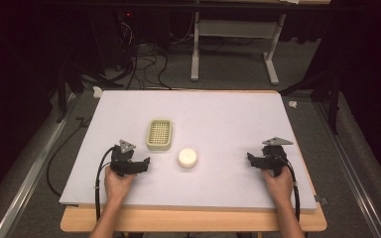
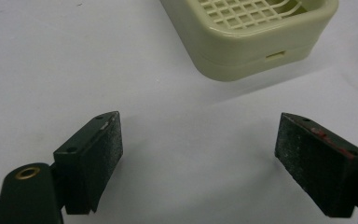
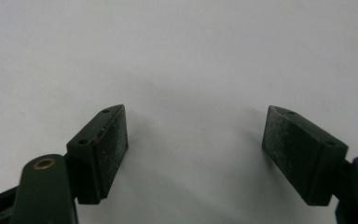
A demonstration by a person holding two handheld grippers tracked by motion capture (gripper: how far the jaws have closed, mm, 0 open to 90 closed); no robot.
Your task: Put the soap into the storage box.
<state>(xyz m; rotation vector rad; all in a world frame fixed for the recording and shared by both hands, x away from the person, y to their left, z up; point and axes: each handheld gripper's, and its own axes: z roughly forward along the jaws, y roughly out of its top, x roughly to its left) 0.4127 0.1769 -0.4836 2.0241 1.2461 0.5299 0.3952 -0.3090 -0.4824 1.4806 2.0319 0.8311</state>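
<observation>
A pale green soap dish with a grid top sits left of the white board's middle; its near corner fills the top of the left gripper view. A round white soap bar lies just right of it and nearer to me. My left gripper rests on the board at the front left, jaws wide apart with bare board between them, a short way from the dish. My right gripper rests at the front right, open as well, over bare white surface.
The white board lies on a wooden table. Cables trail from both grippers toward me. Beyond the board are a dark floor, loose wires and a grey table frame.
</observation>
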